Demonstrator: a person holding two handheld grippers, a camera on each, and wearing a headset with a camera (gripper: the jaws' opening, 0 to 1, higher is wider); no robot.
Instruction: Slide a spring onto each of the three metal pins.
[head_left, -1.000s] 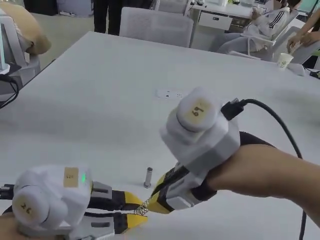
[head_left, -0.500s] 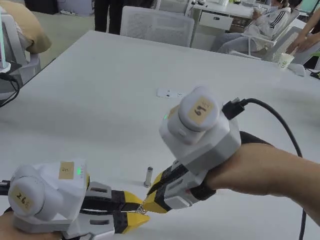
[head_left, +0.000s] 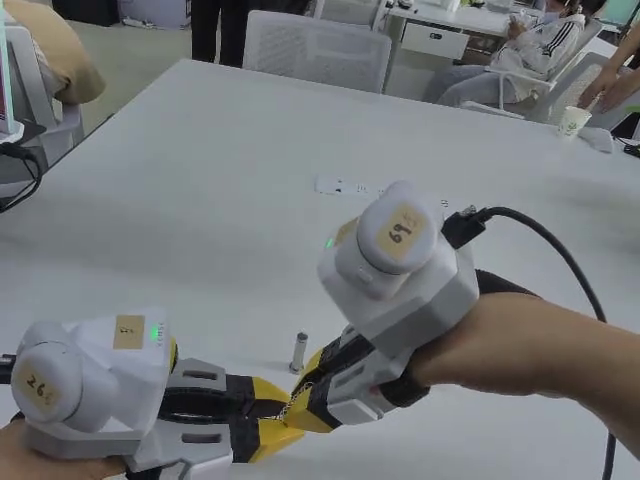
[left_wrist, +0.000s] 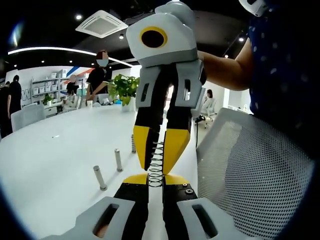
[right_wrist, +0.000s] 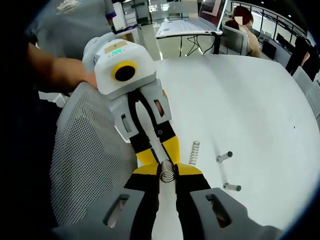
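Compared with a second before, in the head view my two tongs had drawn in tip to tip, and less of the spring showed between them. My left hand had lifted a little, and the one pin in that view had stayed put on the table (head_left: 200, 200).

My left tongs (left_wrist: 155, 181) were clenched on one end of the spring (left_wrist: 156, 162) and my right tongs (right_wrist: 167, 174) were clenched on the other, yellow tips meeting yellow tips. It hung in the air over the table's near edge, just beside the mesh chair (left_wrist: 250, 165). It was a thin, bright wire coil with evenly spaced turns. It looked long and straight from the left gripper view and like a small ring, end-on, from the right gripper view.

I counted two springs: the one I gripped and a loose spring (right_wrist: 194, 152) lying on the table just beyond my tips. In the left gripper view one pin (left_wrist: 99, 177) and a second pin (left_wrist: 118, 160) stood upright and bare, near each other, left of the tongs. A third slim upright piece (left_wrist: 133, 143) stood just beside the right tongs' jaw. I could not tell whether it was a pin. The right gripper view gave me two short grey pins, apart from the loose spring.
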